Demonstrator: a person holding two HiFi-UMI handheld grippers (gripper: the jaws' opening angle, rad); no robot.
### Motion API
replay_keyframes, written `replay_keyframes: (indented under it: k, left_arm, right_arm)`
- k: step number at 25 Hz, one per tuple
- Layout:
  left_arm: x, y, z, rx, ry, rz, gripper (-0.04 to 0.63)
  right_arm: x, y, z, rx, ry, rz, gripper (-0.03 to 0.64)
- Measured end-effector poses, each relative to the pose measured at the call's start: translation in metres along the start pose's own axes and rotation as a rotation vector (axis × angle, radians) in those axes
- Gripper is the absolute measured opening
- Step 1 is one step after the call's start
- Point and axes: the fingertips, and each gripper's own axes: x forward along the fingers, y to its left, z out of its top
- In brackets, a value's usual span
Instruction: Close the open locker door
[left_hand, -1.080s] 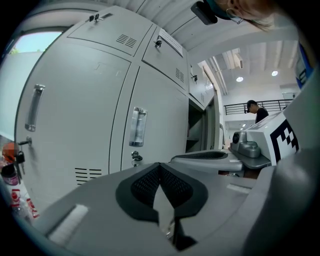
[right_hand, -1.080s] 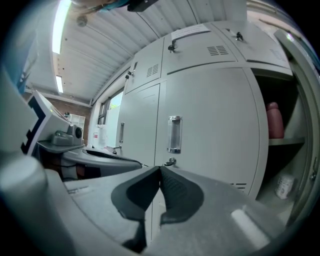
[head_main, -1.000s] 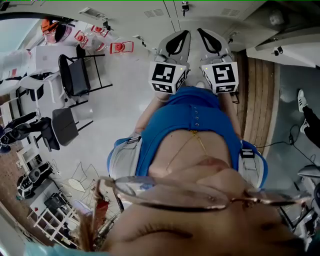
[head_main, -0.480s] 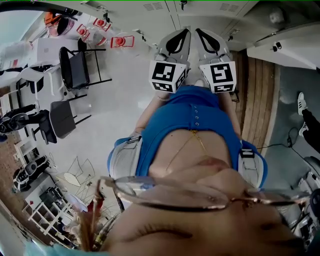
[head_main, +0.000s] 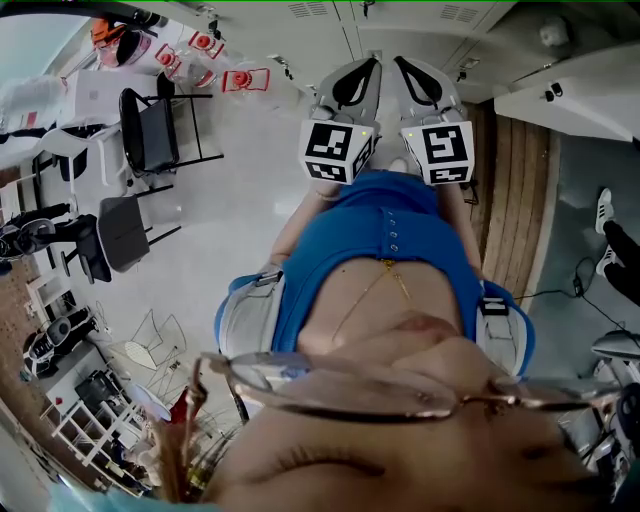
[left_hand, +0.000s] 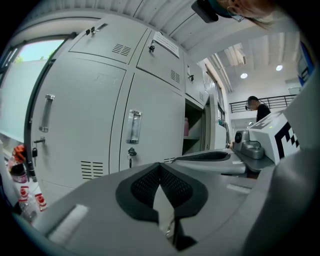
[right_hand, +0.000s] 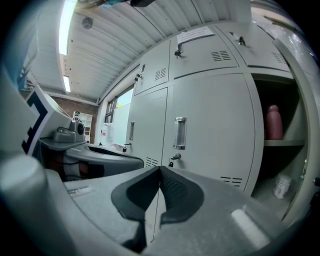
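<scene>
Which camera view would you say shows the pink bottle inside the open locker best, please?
The right gripper view: the pink bottle stands in plain sight on a shelf in the open locker. The left gripper view shows only a narrow sliver of it; the head view shows none.

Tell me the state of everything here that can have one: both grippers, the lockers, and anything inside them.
left gripper, jaws shut, nothing between them
right gripper, jaws shut, nothing between them
open locker, door open, not yet closed
neighbouring locker door, shut, with a key in its lock
pink bottle, upright on the open locker's shelf
</scene>
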Motion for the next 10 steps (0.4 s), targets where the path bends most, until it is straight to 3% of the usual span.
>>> replay_keyframes:
  k: [10]
  left_arm:
    - [-0.0012,-0.0084,-0.0011,-0.001,-0.005,-0.011,-0.002]
  right_arm:
    - [-0.0066,-0.0001,-0.0005,-0.008,0.003,0.006,0.003]
